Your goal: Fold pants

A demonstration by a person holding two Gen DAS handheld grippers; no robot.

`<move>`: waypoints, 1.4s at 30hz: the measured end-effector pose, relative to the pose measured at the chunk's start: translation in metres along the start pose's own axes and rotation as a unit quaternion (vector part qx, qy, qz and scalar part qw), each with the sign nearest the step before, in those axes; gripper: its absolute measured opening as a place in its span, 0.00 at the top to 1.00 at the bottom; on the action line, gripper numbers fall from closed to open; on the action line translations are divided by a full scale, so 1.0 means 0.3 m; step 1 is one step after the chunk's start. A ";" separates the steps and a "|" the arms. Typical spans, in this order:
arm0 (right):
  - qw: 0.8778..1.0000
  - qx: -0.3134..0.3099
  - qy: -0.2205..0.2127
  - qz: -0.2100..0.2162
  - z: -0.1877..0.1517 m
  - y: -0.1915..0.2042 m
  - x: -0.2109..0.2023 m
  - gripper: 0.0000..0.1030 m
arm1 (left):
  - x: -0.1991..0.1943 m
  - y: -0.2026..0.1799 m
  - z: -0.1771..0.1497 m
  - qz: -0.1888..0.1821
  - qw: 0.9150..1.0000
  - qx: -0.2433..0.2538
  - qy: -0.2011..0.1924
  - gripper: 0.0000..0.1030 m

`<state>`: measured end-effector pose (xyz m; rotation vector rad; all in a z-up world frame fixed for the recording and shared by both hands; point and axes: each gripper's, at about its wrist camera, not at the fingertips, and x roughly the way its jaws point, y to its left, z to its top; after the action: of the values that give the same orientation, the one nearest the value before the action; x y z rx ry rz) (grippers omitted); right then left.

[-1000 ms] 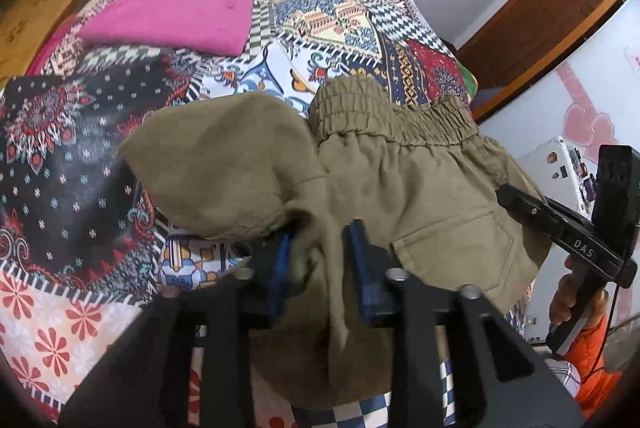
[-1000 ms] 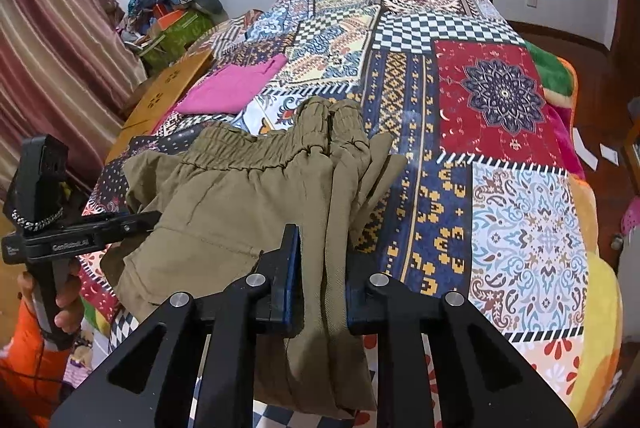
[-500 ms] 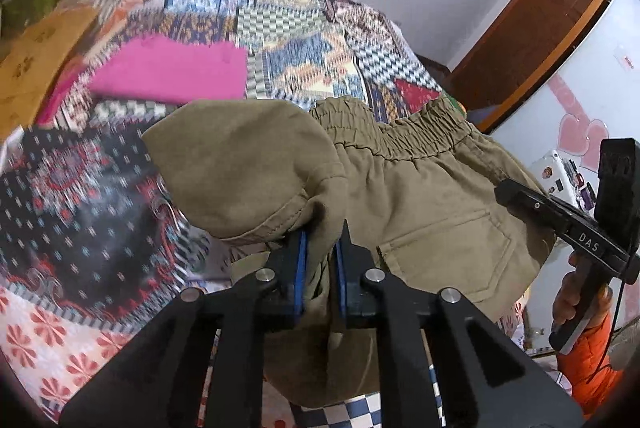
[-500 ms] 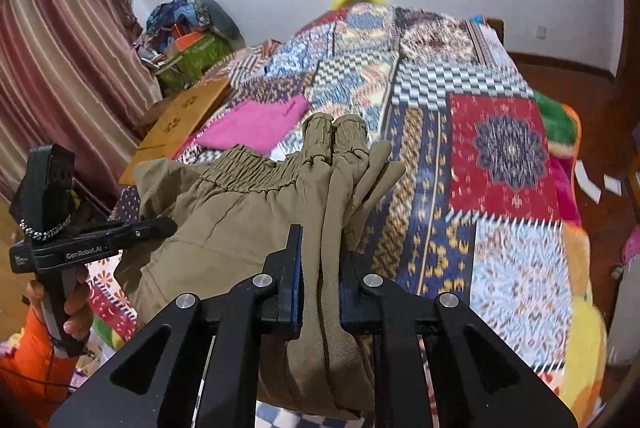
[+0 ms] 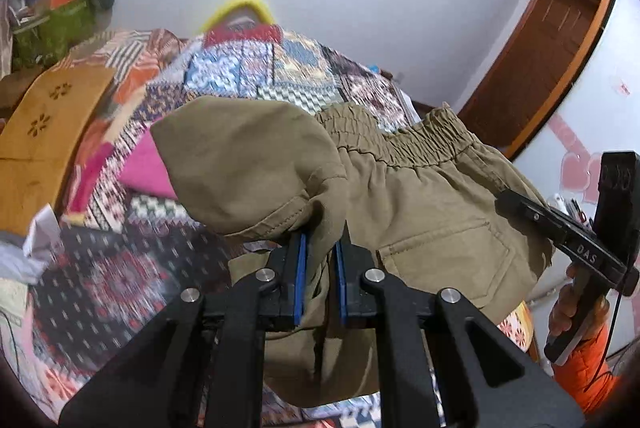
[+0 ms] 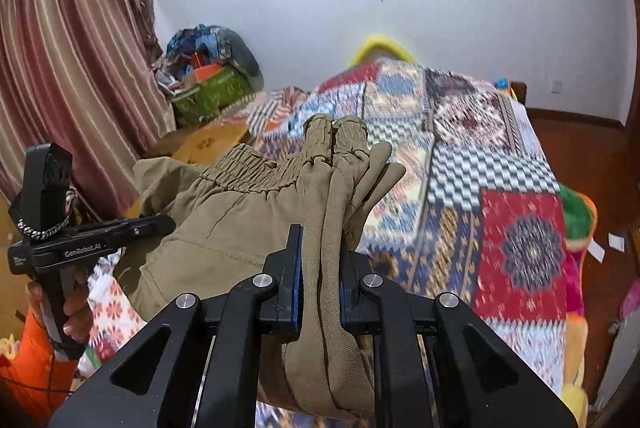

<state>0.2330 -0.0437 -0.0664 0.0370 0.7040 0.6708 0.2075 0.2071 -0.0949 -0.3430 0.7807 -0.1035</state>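
The olive pants (image 5: 420,212) hang lifted above the patchwork bed, held between both grippers. My left gripper (image 5: 320,252) is shut on a bunched fold of the pants near a leg end, with fabric draped over its fingers. My right gripper (image 6: 318,248) is shut on a thick stack of the pants' layers (image 6: 324,212). The elastic waistband (image 5: 392,136) stretches between the two grips. Each gripper shows in the other's view: the right one (image 5: 560,240) and the left one (image 6: 92,244).
The patchwork quilt (image 6: 500,188) covers the bed below. A pink folded garment (image 5: 148,168) lies on it at left. A wooden board (image 5: 44,136) and a pile of bags (image 6: 208,68) stand left of the bed. Curtains (image 6: 68,68) hang at far left; a wooden door (image 5: 556,40) is right.
Both grippers have risen and tilted up, lifting the pants off the bed. The left gripper's jaws closed onto the fabric fold. The view now takes in the far wall.
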 end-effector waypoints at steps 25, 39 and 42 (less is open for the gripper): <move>1.000 0.013 0.004 0.008 0.257 0.127 0.668 0.89 | 0.447 0.553 0.452 0.098 0.995 0.012 -0.018 0.91; 0.987 -0.021 0.149 -0.053 0.060 0.042 0.904 0.81 | 0.683 0.778 0.330 0.137 0.988 -0.025 0.067 0.95; 0.985 -0.026 0.161 -0.050 0.062 0.041 0.863 0.75 | 0.639 0.823 0.315 0.158 0.984 -0.034 0.077 0.86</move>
<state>0.3833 0.1202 -0.2008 -0.1571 0.9916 0.6031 0.4013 0.4224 -0.2453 -0.2747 0.9835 0.1970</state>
